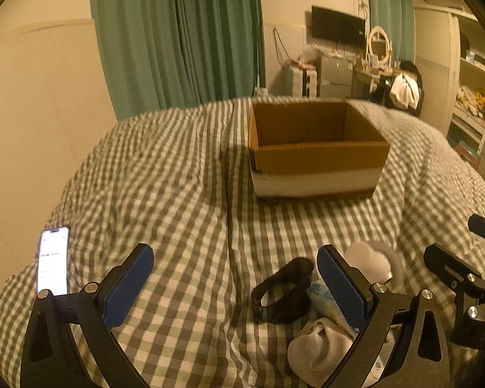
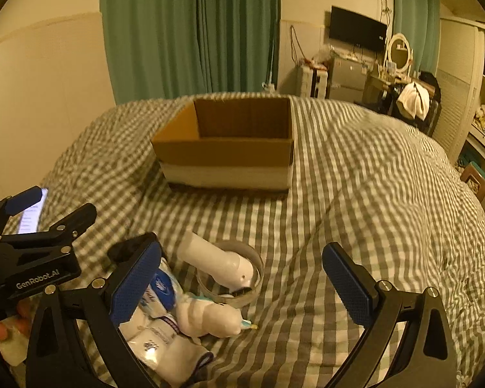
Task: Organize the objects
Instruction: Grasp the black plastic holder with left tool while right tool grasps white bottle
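An open cardboard box (image 1: pixel 317 155) (image 2: pixel 226 152) stands on the checked bed cover, far from both grippers. Near me lies a small heap: a black band (image 1: pixel 283 294), a white sock (image 1: pixel 317 349), a white bottle (image 2: pixel 220 262) lying across a tape ring (image 2: pixel 257 263), a blue-and-white packet (image 2: pixel 160 286) and a rolled white sock (image 2: pixel 210 318). My left gripper (image 1: pixel 234 279) is open just left of the heap, the black band between its fingers. My right gripper (image 2: pixel 242 274) is open over the bottle and ring. Neither holds anything.
A lit phone (image 1: pixel 53 260) lies on the cover at the left. The gingham bed (image 2: pixel 371 194) stretches wide to the right of the box. Green curtains (image 1: pixel 177 38), a cluttered desk (image 1: pixel 339 71) and shelves (image 1: pixel 472 97) stand beyond the bed.
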Demonstrator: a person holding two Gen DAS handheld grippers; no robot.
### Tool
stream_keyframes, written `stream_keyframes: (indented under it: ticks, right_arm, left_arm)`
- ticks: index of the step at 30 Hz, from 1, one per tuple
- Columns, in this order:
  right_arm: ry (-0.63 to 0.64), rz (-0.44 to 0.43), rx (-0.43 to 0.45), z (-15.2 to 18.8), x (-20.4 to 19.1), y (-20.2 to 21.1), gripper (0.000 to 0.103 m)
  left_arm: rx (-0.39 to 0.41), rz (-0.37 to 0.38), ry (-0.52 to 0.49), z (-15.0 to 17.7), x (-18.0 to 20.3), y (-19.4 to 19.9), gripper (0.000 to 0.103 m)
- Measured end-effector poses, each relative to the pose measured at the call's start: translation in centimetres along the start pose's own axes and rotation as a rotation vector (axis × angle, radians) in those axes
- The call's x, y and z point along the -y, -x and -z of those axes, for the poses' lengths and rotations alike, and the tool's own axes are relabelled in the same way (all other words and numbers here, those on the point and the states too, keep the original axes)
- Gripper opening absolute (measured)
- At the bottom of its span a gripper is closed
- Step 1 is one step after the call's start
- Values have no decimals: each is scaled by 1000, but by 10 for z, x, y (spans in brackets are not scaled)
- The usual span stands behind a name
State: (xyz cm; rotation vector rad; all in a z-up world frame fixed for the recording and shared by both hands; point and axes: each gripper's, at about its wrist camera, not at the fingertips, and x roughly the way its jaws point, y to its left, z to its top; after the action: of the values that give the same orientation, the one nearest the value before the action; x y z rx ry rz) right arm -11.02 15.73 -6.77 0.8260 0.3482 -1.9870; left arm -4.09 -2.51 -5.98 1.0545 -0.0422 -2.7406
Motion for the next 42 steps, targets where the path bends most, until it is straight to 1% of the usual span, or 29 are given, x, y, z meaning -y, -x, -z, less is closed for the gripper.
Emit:
stream_keyframes:
  ticks: [1,4,8,9,12,14,17,19,20,21,22,23,24,25,26,28,30,35,39,41,42]
  right_arm:
    - [0,2,-14,1,1,-6,100]
    - [-17,-36,-52,3,3,-18,98]
    - [-14,-54,-115,6,1,-39,95]
    - [-12,-63,-130,7,0,-45,93]
    - [1,-84,-174,7,-5,-63,88]
    - [18,-93,-196,6,-10,-71,86]
    - [58,-103,-218,4,-18,-82,84]
    - [85,-109,-232,1,-23,-88,84]
    - [97,-111,-237,0,-26,-91,82]
    - [107,-115,-242,-1,-29,-94,80]
    - [115,-119,-249,-3,-31,-97,78]
    - [124,-123,-258,-4,-33,-101,76]
    - [134,-126,-270,-5,-35,-106,73]
    - [144,-130,-281,-5,-37,-110,69]
    - [151,-139,-292,-5,-40,-114,68]
    - [160,-152,-309,-5,-43,-120,56]
    - [173,-146,-310,-4,-45,-121,54]
    - [183,-116,-262,-3,-43,-108,48]
    - [173,-83,-218,-5,-37,-88,43]
    - [153,-81,-201,-6,-31,-77,41]
    - [139,-86,-192,-7,-28,-70,38]
  left_arm:
    - [-18,2,-5,2,1,-6,103]
    - [-68,5,-18,8,4,-22,103]
    - [-129,24,-28,16,5,-41,103]
    - [-145,-11,-3,18,5,-46,103]
    - [-188,-11,-17,24,6,-62,103]
    - [-214,7,-14,26,6,-71,103]
    - [-237,53,-3,28,5,-81,102]
    - [-249,83,6,29,5,-86,100]
    - [-257,102,11,29,5,-88,95]
    - [-265,126,17,29,5,-90,86]
    - [-281,179,27,30,5,-93,80]
    - [-296,209,32,30,6,-96,68]
    - [-314,245,30,30,8,-98,56]
    - [-319,253,18,30,11,-99,56]
    - [-317,246,7,30,12,-99,55]
    - [-307,246,1,30,12,-96,53]
    - [-300,247,1,29,12,-94,48]
    - [-279,230,-3,24,9,-83,47]
    - [-269,209,10,20,6,-72,42]
    - [-246,209,11,16,5,-60,42]
    - [-234,208,9,15,6,-55,42]
